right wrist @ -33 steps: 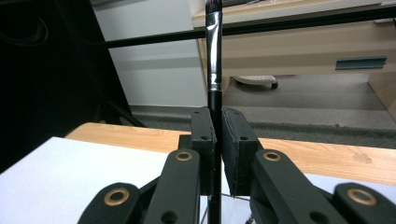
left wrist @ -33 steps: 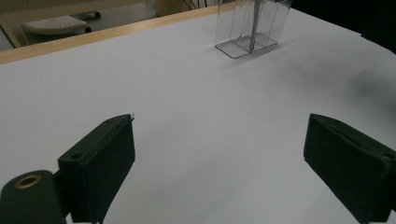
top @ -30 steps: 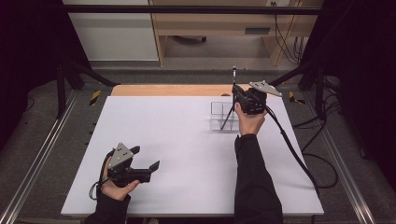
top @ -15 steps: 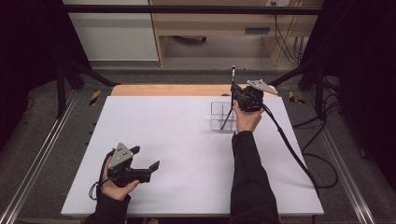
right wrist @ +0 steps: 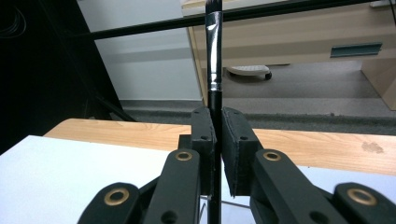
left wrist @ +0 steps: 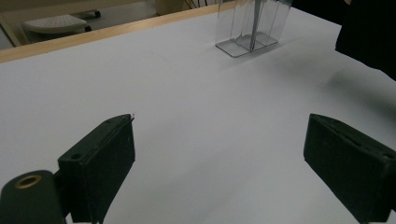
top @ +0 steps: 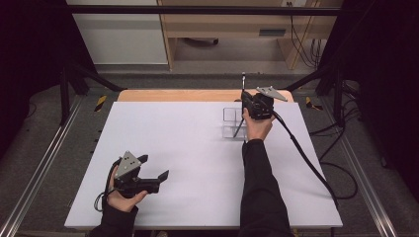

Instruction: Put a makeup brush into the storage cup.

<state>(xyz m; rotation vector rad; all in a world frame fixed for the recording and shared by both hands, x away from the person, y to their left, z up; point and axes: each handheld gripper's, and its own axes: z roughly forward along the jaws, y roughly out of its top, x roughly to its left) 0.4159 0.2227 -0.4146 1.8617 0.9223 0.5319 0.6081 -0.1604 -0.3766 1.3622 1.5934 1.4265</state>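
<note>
Right hand-held gripper [right wrist: 216,154] clamped on brush [right wrist: 214,56], over clear holder [top: 233,122] near far tabletop edge. Left hand-held gripper [left wrist: 224,154] open, empty. Risk: tilted handle catching divider, tipping light holder.

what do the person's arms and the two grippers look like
Both arms wear black long sleeves. The left gripper and right gripper are black, each topped by a grey three-cornered plate. A thick black cable trails from the right one. Up close, the fingers are blocky black pads on black links joined by brass-coloured rivets.
</note>
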